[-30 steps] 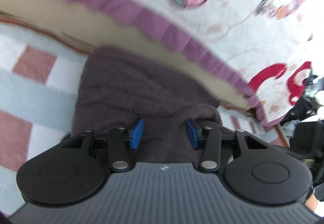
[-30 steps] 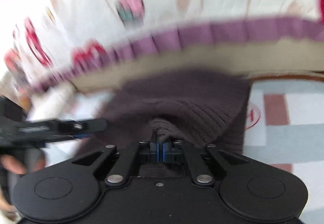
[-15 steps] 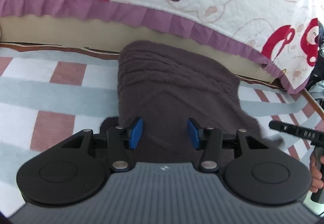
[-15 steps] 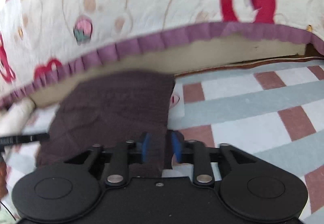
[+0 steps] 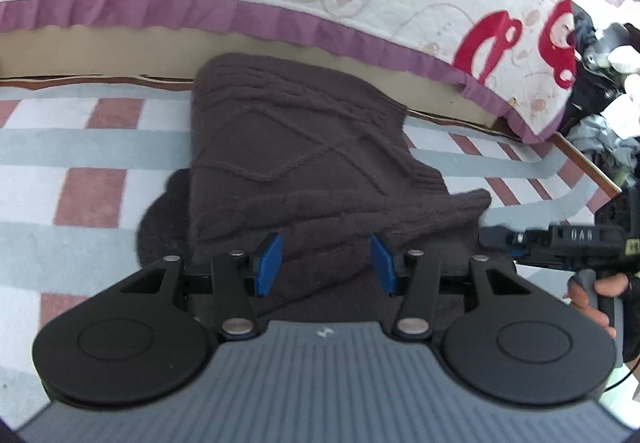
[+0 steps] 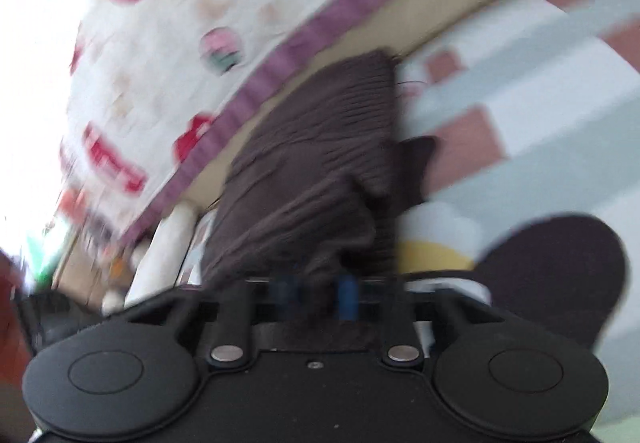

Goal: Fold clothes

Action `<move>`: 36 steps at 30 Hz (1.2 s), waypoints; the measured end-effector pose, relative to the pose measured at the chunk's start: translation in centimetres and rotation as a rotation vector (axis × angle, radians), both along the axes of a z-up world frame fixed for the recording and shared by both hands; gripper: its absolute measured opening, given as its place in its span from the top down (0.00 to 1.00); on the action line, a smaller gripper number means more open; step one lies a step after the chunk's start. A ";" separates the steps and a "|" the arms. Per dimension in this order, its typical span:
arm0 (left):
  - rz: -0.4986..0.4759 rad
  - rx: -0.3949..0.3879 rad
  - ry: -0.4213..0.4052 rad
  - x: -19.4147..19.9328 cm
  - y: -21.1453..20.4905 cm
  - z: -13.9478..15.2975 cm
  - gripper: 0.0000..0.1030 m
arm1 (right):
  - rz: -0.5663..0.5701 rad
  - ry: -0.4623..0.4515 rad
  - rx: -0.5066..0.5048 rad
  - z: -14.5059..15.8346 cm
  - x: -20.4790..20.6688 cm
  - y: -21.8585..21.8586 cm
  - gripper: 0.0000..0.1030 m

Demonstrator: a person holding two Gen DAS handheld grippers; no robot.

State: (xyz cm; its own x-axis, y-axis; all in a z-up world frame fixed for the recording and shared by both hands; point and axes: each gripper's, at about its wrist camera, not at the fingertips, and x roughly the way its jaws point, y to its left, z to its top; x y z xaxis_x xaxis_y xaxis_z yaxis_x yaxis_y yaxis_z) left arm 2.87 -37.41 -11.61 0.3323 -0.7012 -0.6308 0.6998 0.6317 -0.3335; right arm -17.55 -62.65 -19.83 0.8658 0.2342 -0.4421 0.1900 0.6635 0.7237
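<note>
A dark brown knitted sweater (image 5: 300, 147) lies folded on the checked mat, its far edge against the bed base. My left gripper (image 5: 326, 265) hovers over its near part, open, blue pads wide apart with knit beneath them. In the blurred, tilted right wrist view the sweater (image 6: 312, 163) bunches up into my right gripper (image 6: 316, 293). Its jaws are closing, with a wad of knit between the pads. The left wrist view shows that tool's black body (image 5: 560, 239) at the sweater's right cuff, held by a hand (image 5: 600, 287).
A white quilt with strawberries and a purple frill (image 5: 280, 23) hangs over the bed along the far side. The pink, grey and white checked mat (image 5: 80, 163) spreads left and right. Dark clutter (image 5: 600, 91) sits at far right. A dark rounded shape (image 6: 560, 275) lies near the right gripper.
The right gripper let go of the sweater's fold, opened, then took fabric between its pads again lower down while rolling. The left gripper slid sideways along the sweater, still open.
</note>
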 end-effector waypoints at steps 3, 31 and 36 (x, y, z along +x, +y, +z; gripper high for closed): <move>0.076 0.000 0.023 0.6 2.0 -0.1 0.53 | 0.031 -0.066 -0.056 1.6 -0.5 1.6 0.89; 0.132 0.226 0.099 -1.3 6.3 -2.8 0.96 | -0.133 0.415 -0.427 0.8 -2.6 5.3 0.83; 0.089 0.127 0.003 -0.2 4.8 -0.1 0.86 | -0.162 0.529 -0.819 3.7 -0.7 7.0 0.64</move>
State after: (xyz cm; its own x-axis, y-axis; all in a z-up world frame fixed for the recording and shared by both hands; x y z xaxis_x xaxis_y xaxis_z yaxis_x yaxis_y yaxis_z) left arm 2.69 -32.58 -11.67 0.3880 -0.5831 -0.7137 0.6382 0.7287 -0.2484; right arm -18.29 -55.66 -16.10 0.5047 -0.4205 -0.7540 0.4889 0.8590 -0.1518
